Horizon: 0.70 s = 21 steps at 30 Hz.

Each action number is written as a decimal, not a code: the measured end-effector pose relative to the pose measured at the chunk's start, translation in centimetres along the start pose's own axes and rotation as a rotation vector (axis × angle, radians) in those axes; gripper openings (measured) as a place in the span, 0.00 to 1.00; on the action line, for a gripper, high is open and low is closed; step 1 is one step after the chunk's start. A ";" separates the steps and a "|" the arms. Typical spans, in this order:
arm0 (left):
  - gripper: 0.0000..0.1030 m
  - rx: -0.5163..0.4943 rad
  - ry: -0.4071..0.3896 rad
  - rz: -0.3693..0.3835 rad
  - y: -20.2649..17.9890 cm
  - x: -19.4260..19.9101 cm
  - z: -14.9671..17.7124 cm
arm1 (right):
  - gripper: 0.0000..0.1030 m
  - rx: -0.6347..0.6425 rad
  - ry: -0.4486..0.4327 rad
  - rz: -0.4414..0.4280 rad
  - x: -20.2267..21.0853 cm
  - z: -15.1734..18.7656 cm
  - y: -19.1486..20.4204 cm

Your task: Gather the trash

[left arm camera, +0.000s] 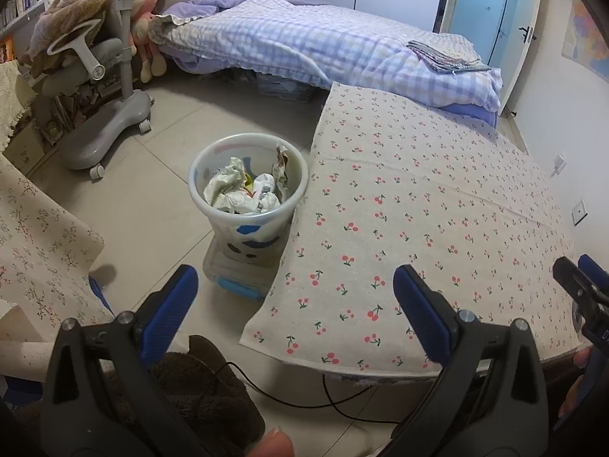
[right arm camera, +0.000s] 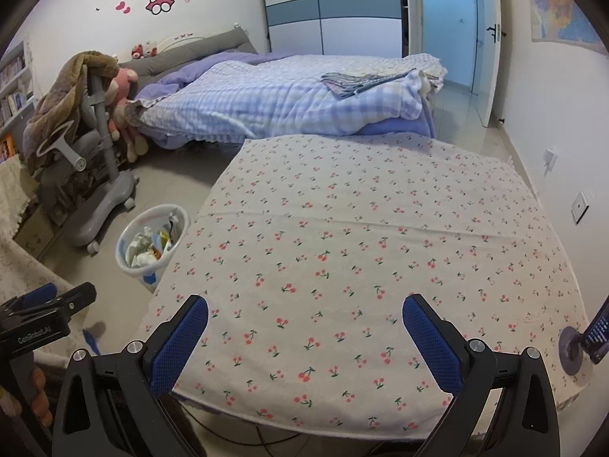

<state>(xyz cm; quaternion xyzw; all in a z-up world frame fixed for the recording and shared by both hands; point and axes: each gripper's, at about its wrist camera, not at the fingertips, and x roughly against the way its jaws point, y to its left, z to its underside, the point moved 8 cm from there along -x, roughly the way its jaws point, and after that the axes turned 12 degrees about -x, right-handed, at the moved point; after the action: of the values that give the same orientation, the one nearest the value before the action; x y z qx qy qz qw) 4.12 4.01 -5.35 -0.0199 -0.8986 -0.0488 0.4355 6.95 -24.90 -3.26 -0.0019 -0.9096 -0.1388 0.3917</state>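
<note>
A white trash bin (left arm camera: 249, 194) with blue marks stands on the floor by the left edge of a cherry-print tablecloth (left arm camera: 418, 228). It holds crumpled paper (left arm camera: 228, 188) and wrappers. The same bin (right arm camera: 152, 242) shows at the left of the right wrist view. My left gripper (left arm camera: 295, 285) is open and empty, hovering near the table's front left corner, short of the bin. Over the table's near edge my right gripper (right arm camera: 304, 321) stands wide open with nothing between its fingers. The cloth (right arm camera: 361, 247) lies bare in front of it.
A grey wheeled chair (left arm camera: 110, 122) draped with a brown blanket stands left of the bin. Behind is a bed (left arm camera: 323, 45) with a checked quilt. A black cable (left arm camera: 289, 396) runs on the floor under the table edge. A phone on a stand (right arm camera: 593, 337) sits at the table's right edge.
</note>
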 end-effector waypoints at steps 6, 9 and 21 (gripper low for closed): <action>0.99 -0.001 0.006 0.006 -0.5 -0.2 0.2 | 1.00 0.001 0.000 -0.009 0.1 0.3 0.2; 0.99 -0.006 0.005 0.011 -0.6 -0.1 0.2 | 1.00 0.002 0.009 -0.008 -0.1 0.5 0.3; 0.99 -0.001 0.005 0.017 -0.5 -0.1 0.3 | 1.00 0.006 0.021 -0.012 -0.5 0.8 0.7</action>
<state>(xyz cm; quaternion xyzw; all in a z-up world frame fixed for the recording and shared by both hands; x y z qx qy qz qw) 3.93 3.55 -5.62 -0.0277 -0.8974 -0.0457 0.4380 6.75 -23.93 -3.95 0.0064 -0.9058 -0.1383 0.4005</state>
